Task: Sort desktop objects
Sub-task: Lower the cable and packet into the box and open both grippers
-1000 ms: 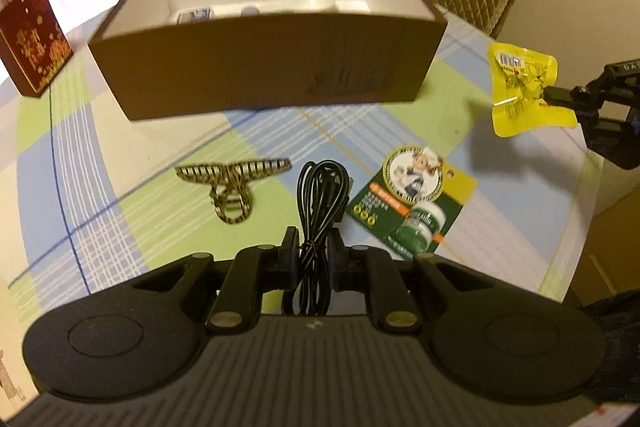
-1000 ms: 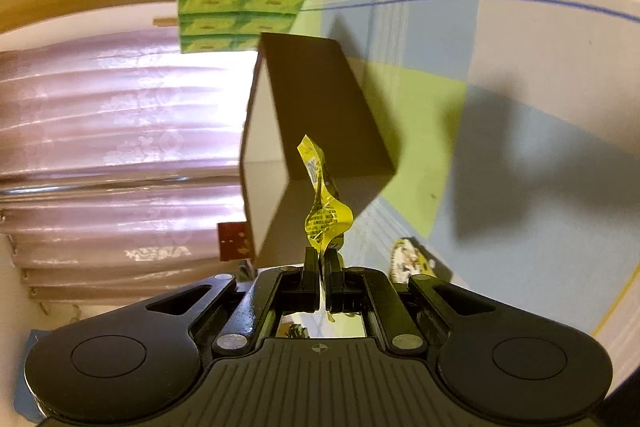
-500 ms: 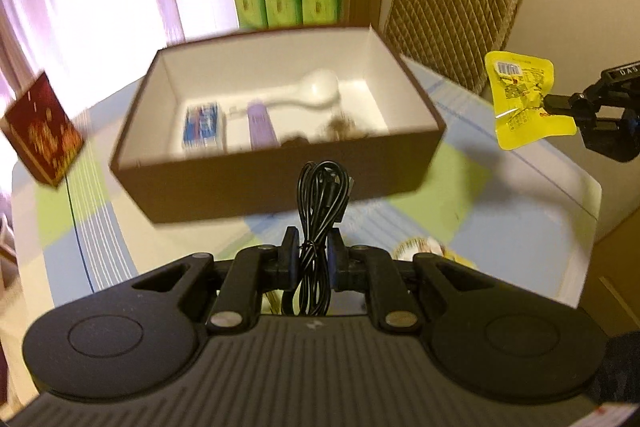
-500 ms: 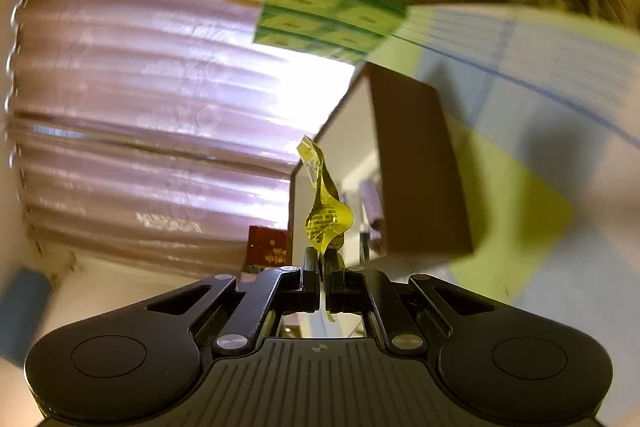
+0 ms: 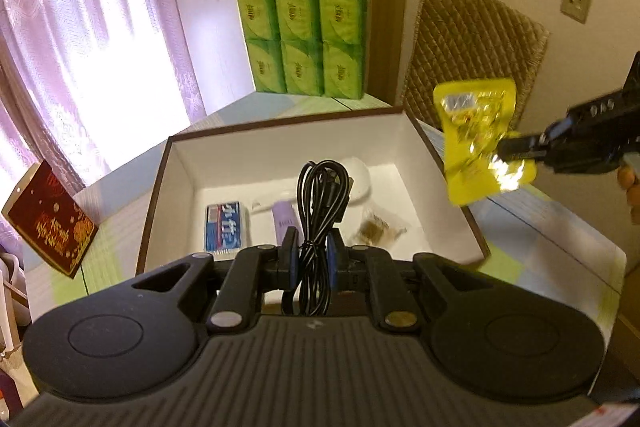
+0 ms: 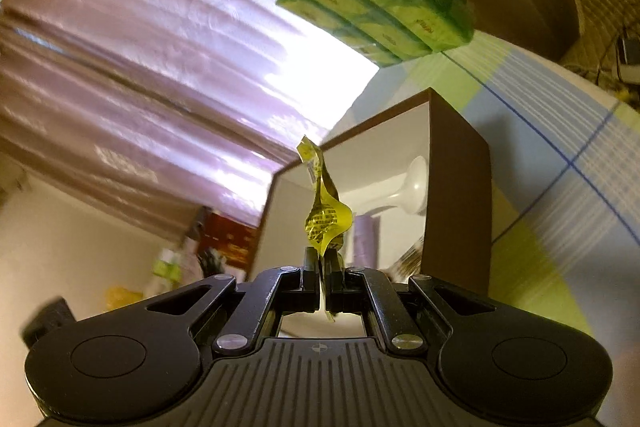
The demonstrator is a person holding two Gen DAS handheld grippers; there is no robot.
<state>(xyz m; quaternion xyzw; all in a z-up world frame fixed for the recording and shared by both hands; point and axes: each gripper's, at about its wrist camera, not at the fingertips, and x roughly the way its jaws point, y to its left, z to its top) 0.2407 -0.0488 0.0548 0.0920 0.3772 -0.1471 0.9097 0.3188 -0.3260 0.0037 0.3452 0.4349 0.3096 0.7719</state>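
Carrying both finds over box [image 5: 160, 187] for drop-in | left gripper [image 5: 312, 247] clamps black cable [image 5: 320, 195], frame centre | right gripper [image 6: 324, 263] pinches yellow packet [image 6: 326, 223], right edge

The left gripper [image 5: 313, 251] is seen pitched downward, its jaws clamped at 12 o'clock on a bundled black cable [image 5: 322, 195]. The right gripper [image 5: 516, 149] is seen at 3 o'clock in the left wrist view, its jaws pinched on the edge of a yellow sachet [image 5: 478, 139]. Part of a hand [image 5: 628, 183] is visible behind that gripper.
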